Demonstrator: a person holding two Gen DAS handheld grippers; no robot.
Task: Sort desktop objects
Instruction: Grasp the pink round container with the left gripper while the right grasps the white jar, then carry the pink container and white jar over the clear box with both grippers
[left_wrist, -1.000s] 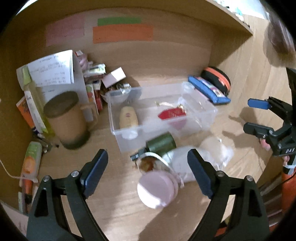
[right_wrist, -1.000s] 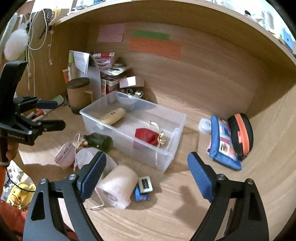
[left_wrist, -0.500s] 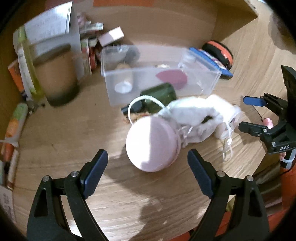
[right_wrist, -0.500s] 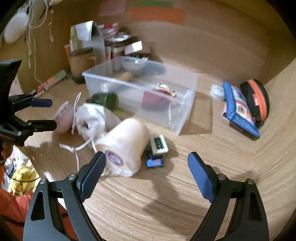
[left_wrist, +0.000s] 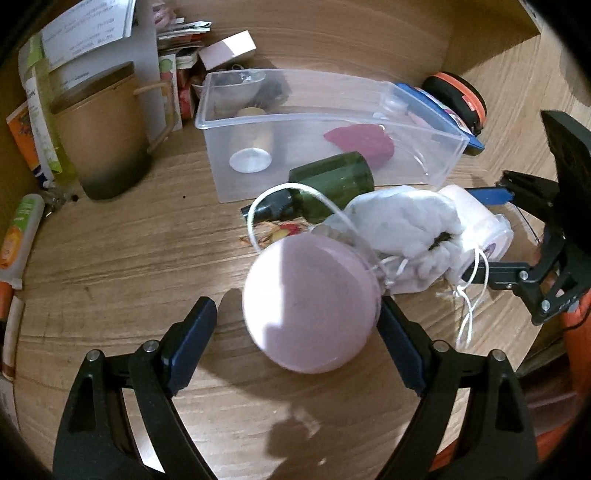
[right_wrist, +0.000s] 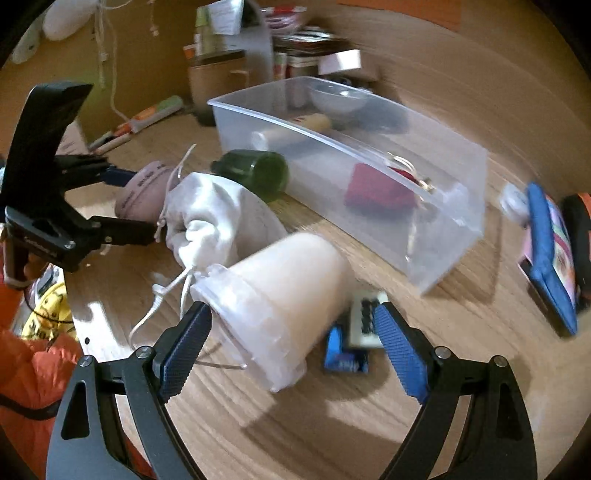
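A: Pink, round and flat-topped, the case (left_wrist: 312, 304) sits low in the middle of the left view, between the fingers of the left gripper (left_wrist: 295, 332). They are spread wide; the one on the right of the frame is at the case's edge, the other stands clear of it.

B: And the right gripper (right_wrist: 291, 332)?

A: Also spread, gripping nothing. The wrapped paper roll (right_wrist: 280, 306) lies on its side between its fingers, low centre of the right view. The picture is blurred, so I can't tell whether either finger touches it.

B: Where would these things go?

A: Likely the clear box (left_wrist: 441, 164), upper centre of the left view, which already holds a red pouch (left_wrist: 360, 140) and a small bottle (left_wrist: 253, 142).

B: What might go wrong?

A: The white drawstring bag (left_wrist: 400, 225) leans against both the case and the roll, and its cord (left_wrist: 467, 310) trails across the tabletop (left_wrist: 129, 240). Lifting either one could snag the cord and drag the bag. The green bottle (left_wrist: 332, 182) lies just behind; a nudge could roll it.
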